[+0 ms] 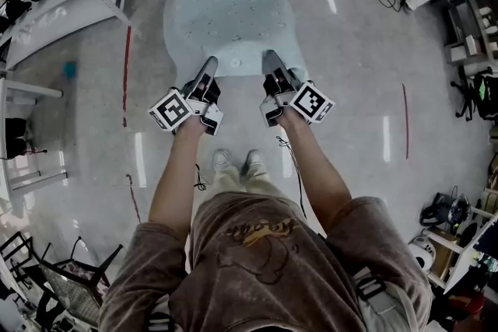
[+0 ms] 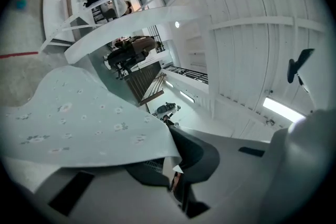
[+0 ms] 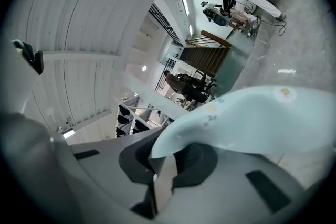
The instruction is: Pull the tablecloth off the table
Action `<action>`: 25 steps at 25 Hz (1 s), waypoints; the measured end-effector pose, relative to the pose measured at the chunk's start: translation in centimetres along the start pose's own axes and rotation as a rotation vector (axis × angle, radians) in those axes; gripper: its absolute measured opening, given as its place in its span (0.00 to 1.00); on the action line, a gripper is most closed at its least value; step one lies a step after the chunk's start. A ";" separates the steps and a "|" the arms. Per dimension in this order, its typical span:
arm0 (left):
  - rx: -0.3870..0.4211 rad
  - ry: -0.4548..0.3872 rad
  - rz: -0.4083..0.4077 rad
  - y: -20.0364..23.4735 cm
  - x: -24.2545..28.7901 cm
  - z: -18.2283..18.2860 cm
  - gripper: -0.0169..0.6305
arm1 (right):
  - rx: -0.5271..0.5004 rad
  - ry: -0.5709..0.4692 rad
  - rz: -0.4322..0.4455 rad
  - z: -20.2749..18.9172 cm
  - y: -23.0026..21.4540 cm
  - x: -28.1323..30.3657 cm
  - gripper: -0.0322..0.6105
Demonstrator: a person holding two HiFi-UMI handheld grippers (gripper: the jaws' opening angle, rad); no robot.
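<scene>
**Head view:** The left gripper [image 1: 208,68] and right gripper [image 1: 270,60] sit side by side at the near edge of the cloth [image 1: 226,12]. Each pinches that hem, probably so a two-point hold keeps the edge taut and the sheet comes away evenly. The cloth is thin and pale blue with small scattered flowers, and its far end is rounded. It spreads away from the person above the glossy grey floor [image 1: 350,89]. No table shows beneath it, so I cannot tell whether it still rests on one. The person's shoes [image 1: 237,161] stand just behind the grippers.

**Left gripper view:** The jaws of the left gripper [image 2: 176,173] are closed together on a corner of the cloth [image 2: 79,123]. The fabric fans out flat and matte to the left, with a clean hemmed edge. The jaws' dark rubbery pads contrast with their smooth grey shells.

**Right gripper view:** The right gripper [image 3: 157,170] is likewise clamped on the cloth [image 3: 262,118], which curls up and billows softly to the right. The limp, light fabric bends without creasing.
</scene>
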State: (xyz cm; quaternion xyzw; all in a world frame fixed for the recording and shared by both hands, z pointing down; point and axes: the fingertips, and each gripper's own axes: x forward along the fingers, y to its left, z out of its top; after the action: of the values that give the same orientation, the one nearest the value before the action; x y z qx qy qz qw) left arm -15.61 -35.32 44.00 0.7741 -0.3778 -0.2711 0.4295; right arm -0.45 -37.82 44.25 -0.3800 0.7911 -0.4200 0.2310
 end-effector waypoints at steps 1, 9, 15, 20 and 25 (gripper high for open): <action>0.022 0.004 -0.007 -0.8 -0.1 0.2 0.06 | -0.014 -0.005 0.006 0.3 0.7 -0.3 0.08; 0.151 0.006 -0.015 -6.0 -0.3 0.9 0.06 | -0.118 -0.006 0.047 3.0 4.6 -2.1 0.09; 0.181 0.002 -0.024 -9.0 -1.4 0.3 0.06 | -0.135 -0.009 0.084 3.3 6.9 -4.1 0.09; 0.186 -0.016 -0.028 -11.4 -2.4 -1.7 0.06 | -0.167 -0.011 0.120 4.1 8.0 -6.8 0.09; 0.201 -0.043 -0.025 -13.2 -3.0 -3.3 0.06 | -0.180 0.009 0.142 4.5 8.6 -8.7 0.09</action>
State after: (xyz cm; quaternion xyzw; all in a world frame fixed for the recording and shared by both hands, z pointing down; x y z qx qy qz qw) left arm -10.25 -26.77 34.40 0.8119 -0.4025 -0.2535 0.3383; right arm 4.42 -29.98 35.02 -0.3403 0.8515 -0.3317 0.2215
